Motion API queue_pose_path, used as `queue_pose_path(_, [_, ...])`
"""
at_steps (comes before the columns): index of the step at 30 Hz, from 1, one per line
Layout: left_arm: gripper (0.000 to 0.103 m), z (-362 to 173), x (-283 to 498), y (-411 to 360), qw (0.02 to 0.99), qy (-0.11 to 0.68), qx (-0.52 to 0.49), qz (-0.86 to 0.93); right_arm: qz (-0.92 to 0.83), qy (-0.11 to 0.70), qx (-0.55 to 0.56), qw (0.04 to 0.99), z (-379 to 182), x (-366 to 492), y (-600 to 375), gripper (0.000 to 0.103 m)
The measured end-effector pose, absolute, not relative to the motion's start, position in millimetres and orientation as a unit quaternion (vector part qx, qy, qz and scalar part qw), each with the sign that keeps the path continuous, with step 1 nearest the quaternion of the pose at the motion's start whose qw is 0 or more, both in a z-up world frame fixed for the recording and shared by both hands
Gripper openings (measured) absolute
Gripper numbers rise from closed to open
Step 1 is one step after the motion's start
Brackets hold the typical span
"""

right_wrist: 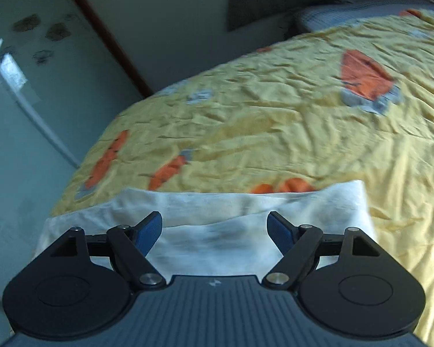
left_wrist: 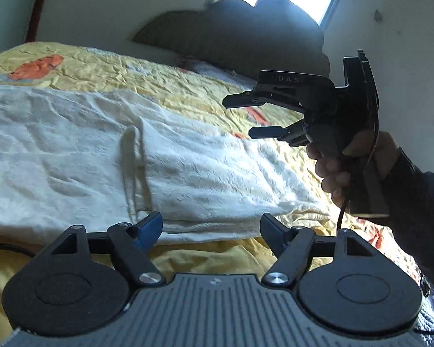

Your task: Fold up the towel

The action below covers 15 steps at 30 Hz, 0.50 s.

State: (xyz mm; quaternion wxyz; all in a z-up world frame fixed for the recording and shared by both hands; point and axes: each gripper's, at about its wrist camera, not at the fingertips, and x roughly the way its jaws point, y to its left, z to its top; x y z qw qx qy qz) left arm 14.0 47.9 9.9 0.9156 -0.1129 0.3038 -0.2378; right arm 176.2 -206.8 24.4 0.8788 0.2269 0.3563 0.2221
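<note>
A white towel [left_wrist: 107, 150] lies folded over on the yellow bed cover, with a doubled edge along its near side and a raised crease in the middle. My left gripper [left_wrist: 211, 227] hovers open just in front of that near edge, with nothing between its fingers. My right gripper [left_wrist: 246, 115], held in a hand, hangs open in the air above the towel's right end. In the right wrist view the towel [right_wrist: 217, 231] stretches across below the open right gripper [right_wrist: 215, 227], which holds nothing.
The yellow bed cover [right_wrist: 275, 115] with orange and grey patches spreads around the towel. A dark headboard [left_wrist: 246, 29] and a pillow [left_wrist: 205, 63] stand at the far end under a window. A sleeved arm [left_wrist: 419, 208] fills the right side. A wall and a glass door [right_wrist: 29, 86] stand left of the bed.
</note>
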Motion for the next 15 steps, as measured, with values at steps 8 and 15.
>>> queue_pose_path(8, [0.079, 43.3, -25.7, 153.4, 0.943, 0.25, -0.192, -0.108, 0.296, 0.421, 0.203, 0.833, -9.4, 217.6, -100.0, 0.086])
queue_pose_path(15, [0.094, 75.2, -60.6, 289.0, 0.93, 0.137, -0.334, 0.074, 0.275, 0.363, 0.14, 0.879, 21.7, 184.3, -71.2, 0.096])
